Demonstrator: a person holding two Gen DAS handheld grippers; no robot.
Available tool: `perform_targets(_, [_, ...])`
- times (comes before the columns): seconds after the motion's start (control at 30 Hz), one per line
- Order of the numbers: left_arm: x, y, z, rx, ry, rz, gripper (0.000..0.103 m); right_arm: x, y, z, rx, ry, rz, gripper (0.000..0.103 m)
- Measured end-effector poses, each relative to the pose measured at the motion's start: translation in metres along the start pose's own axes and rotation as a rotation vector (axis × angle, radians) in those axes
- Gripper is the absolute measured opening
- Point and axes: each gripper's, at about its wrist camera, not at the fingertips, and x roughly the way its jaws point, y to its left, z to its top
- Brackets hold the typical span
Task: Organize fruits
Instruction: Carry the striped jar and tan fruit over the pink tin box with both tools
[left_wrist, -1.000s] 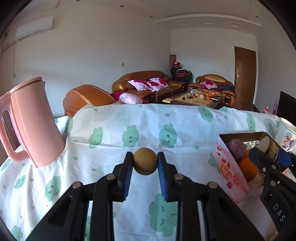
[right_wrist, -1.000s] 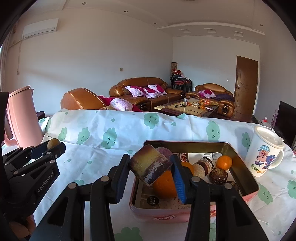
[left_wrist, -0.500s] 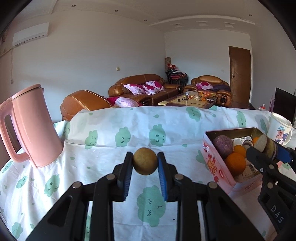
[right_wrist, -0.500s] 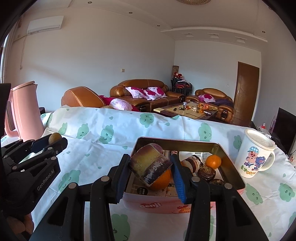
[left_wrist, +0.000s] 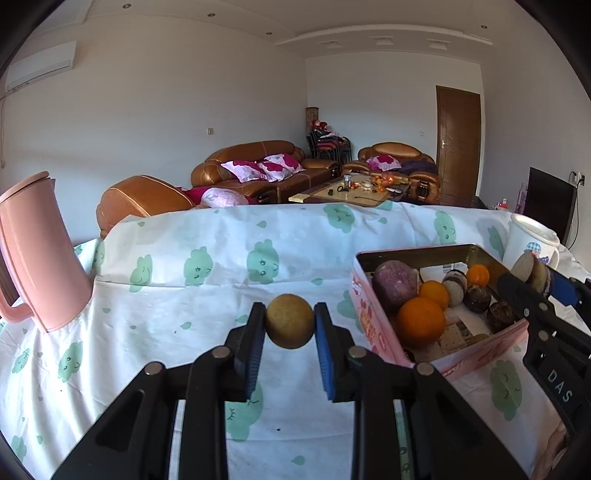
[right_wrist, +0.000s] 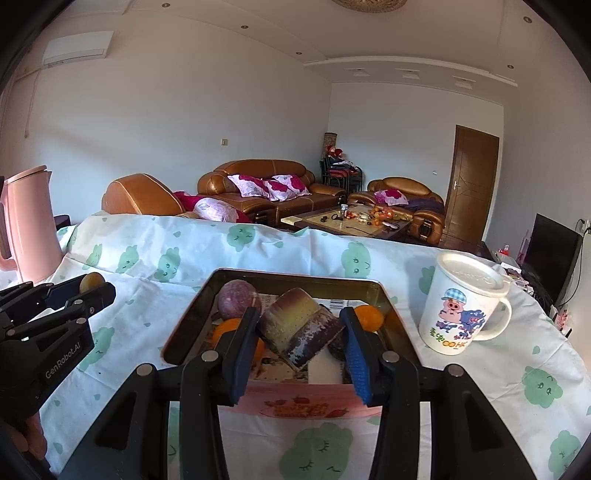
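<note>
My left gripper (left_wrist: 290, 332) is shut on a small round brown-yellow fruit (left_wrist: 290, 320), held above the tablecloth left of the pink tin (left_wrist: 373, 325). My right gripper (right_wrist: 301, 343) is shut on a stubby piece of sugarcane (right_wrist: 301, 332), purple-brown skin with a pale cut end, tilted, held over the near part of the tin (right_wrist: 295, 400). The tin holds a purple fruit (left_wrist: 395, 286), oranges (left_wrist: 421, 321) and several dark small fruits. The right gripper also shows in the left wrist view (left_wrist: 535, 277), and the left gripper in the right wrist view (right_wrist: 90, 286).
A pink jug (left_wrist: 37, 251) stands at the table's left. A white lidded mug with a pig picture (right_wrist: 463, 308) stands right of the tin. The table is covered by a white cloth with green clouds (left_wrist: 207, 302). Sofas and a coffee table lie beyond.
Both grippers have pulled back and up a little from the tin, each still holding its fruit. The tin now sits farther off in both views.
</note>
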Motion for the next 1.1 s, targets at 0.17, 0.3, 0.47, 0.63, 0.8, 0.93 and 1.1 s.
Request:
perform_targets(0.17, [0.001,-0.024,0.006,0.028,-0.015,-0.026,0.028,0.0,-0.027,0.001,0.028,-0.002,-0.036,0.046])
perform_targets(0.3, [0.002,-0.042,0.011,0.046,-0.027,-0.046,0.028,0.0,-0.046,0.002,0.049,-0.011,-0.06,0.046])
perform_targets(0.47, [0.008,-0.062,0.015,0.062,-0.021,-0.085,0.028,0.0,-0.068,0.003,0.077,-0.02,-0.091,0.046])
perform_targets(0.63, [0.02,-0.082,0.022,0.048,0.006,-0.14,0.028,0.002,-0.09,0.006,0.118,-0.022,-0.123,0.046])
perform_targets(0.8, [0.032,-0.109,0.026,0.065,0.019,-0.186,0.028,0.009,-0.104,0.006,0.151,-0.004,-0.137,0.047])
perform_targets(0.93, [0.04,-0.116,0.029,0.061,0.031,-0.212,0.028,0.016,-0.103,0.008,0.143,0.005,-0.148,0.047])
perform_targets(1.1, [0.049,-0.112,0.03,0.048,0.046,-0.222,0.028,0.035,-0.094,0.019,0.119,0.001,-0.166,0.047])
